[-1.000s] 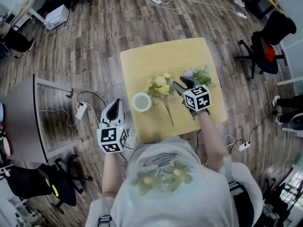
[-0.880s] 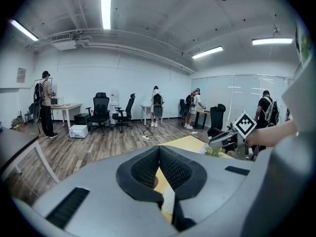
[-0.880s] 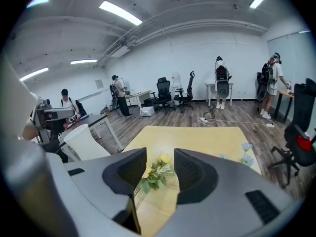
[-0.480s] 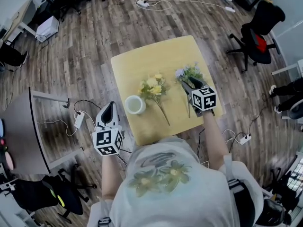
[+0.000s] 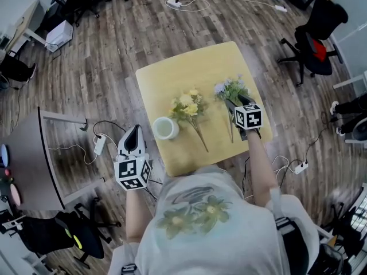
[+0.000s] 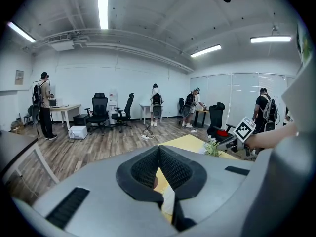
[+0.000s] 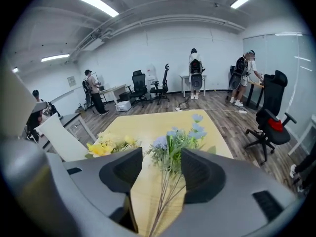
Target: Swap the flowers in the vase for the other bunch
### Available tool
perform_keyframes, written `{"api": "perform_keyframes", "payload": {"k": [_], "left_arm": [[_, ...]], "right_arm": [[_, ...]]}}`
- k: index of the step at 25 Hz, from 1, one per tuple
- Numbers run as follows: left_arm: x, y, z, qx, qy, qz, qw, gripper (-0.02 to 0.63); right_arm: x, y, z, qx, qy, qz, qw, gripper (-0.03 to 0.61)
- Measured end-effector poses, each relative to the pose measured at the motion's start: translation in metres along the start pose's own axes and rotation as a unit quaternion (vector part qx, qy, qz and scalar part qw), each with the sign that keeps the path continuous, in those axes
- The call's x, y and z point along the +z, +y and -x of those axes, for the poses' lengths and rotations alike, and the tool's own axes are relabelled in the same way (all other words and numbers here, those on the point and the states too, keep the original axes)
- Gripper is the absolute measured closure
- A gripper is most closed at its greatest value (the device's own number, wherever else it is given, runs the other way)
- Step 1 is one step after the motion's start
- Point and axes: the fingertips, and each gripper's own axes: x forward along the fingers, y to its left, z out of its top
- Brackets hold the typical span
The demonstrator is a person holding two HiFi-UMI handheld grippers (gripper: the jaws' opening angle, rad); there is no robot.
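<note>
From here the left gripper [image 6: 159, 149] shows its black jaws closed tip to tip on nothing, and beyond them a yellow table [image 6: 190, 143] carries a pale flower bunch [image 6: 213, 147] just beside the right gripper [image 6: 228, 141].

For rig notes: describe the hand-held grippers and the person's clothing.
Left hand-held gripper and right hand-held gripper, its jaws opening around the blue flowers' stems: grey, black textured pads, each with a white cube of black square markers. Pale flower-print T-shirt.
</note>
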Motion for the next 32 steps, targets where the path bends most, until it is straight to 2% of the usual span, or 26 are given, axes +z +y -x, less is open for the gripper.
{"api": "perform_keyframes", "payload": {"k": [6,10,16,27,32], "left_arm": [[-0.004,0.004,-0.001,0.008,0.005,0.004,0.9999,0.597],[-0.006,0.006,-0.003,0.015,0.010,0.005,0.9998,0.597],[-0.010,0.010,-0.008,0.022,0.021,0.006,0.9995,0.597],[-0.017,0.016,-0.019,0.030,0.031,0.009,0.9990,0.597],[-0.019,0.016,-0.023,0.027,0.034,0.010,0.9990,0.596]], "right_arm": [[-0.011,-0.021,-0.020,-0.038,0.024,-0.018,0.999,0.333],[-0.018,-0.028,-0.039,-0.040,0.042,-0.030,0.998,0.321],[-0.021,-0.038,-0.064,-0.071,0.070,-0.042,0.994,0.308],[-0.034,-0.044,-0.105,-0.088,0.122,-0.042,0.988,0.310],[-0.038,-0.039,-0.117,-0.077,0.125,-0.045,0.988,0.310]]}}
